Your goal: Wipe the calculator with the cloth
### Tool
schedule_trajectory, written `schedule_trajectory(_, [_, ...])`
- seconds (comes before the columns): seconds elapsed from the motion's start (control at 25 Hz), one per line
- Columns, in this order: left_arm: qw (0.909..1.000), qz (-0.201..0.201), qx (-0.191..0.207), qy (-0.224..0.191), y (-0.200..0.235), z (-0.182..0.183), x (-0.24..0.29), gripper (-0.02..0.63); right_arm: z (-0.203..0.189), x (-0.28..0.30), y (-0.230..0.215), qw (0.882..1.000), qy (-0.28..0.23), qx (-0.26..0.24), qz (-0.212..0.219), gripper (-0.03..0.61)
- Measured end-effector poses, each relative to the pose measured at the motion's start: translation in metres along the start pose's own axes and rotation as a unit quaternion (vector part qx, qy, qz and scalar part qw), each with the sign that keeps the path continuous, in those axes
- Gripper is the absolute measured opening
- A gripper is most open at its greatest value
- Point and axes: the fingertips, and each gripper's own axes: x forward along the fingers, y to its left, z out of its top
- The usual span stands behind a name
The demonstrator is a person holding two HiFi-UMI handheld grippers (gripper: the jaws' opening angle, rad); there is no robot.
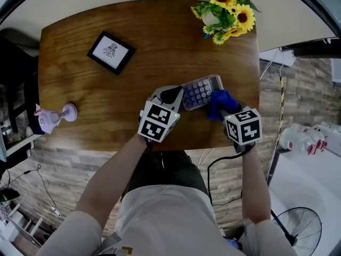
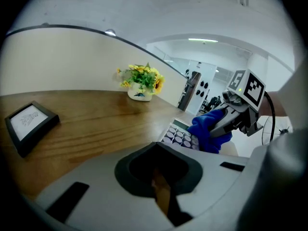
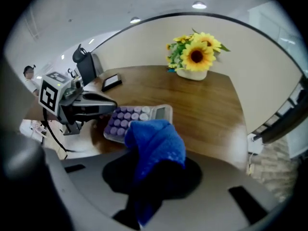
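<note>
A grey calculator (image 1: 200, 91) with lilac keys lies near the front edge of the wooden table (image 1: 96, 95). My right gripper (image 1: 228, 110) is shut on a blue cloth (image 1: 220, 103), and the cloth bunches over the calculator's right part. In the right gripper view the cloth (image 3: 156, 143) hangs from the jaws over the keys (image 3: 126, 115). My left gripper (image 1: 176, 94) has its jaws together, tips at the calculator's left end. The left gripper view shows the calculator (image 2: 177, 136) right of its jaws, with the cloth (image 2: 207, 129) on it.
A black picture frame (image 1: 111, 52) lies at the back left. A vase of sunflowers (image 1: 224, 9) stands at the back right. A pink object (image 1: 53, 116) sits at the left edge. The table's front edge is just below both grippers.
</note>
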Motion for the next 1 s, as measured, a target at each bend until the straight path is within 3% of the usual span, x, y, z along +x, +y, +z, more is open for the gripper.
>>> schedule_trajectory(0.12, [1.0000,-0.001,-0.001,0.002,0.000,0.000,0.000,0.002,0.001,-0.014,-0.025,0.999,0.001,0.011,-0.044,0.089])
schedule_trajectory(0.2, [1.0000,-0.002,-0.002,0.003,0.000,0.000,0.000,0.002,0.011,-0.027,-0.029,0.998,-0.019,0.021,-0.048,0.089])
schedule_trajectory(0.28, [1.0000,-0.003,-0.002,0.003,0.000,0.000,0.000,0.002,0.032,-0.036,-0.015,0.998,-0.057,0.028,-0.019,0.089])
schedule_trajectory(0.4, [1.0000,-0.002,-0.002,0.003,0.000,0.000,0.001,0.002,0.064,-0.036,0.028,0.993,-0.098,0.025,0.058,0.091])
schedule_trajectory(0.56, [1.0000,-0.001,-0.002,0.002,-0.001,0.000,0.000,0.002,0.078,-0.007,0.088,0.987,-0.082,0.000,0.139,0.092])
schedule_trajectory(0.68, [1.0000,-0.001,-0.003,0.002,0.000,0.000,0.000,0.003,0.074,0.020,0.104,0.986,-0.065,0.003,0.151,0.092])
schedule_trajectory(0.88, [1.0000,-0.004,-0.003,0.002,0.000,0.000,0.002,0.002,0.072,0.034,0.093,0.989,-0.059,-0.024,0.131,0.093])
schedule_trajectory(1.0, [1.0000,-0.005,-0.004,0.002,0.000,0.000,0.001,0.002,0.070,0.034,0.084,0.990,-0.046,-0.016,0.134,0.092])
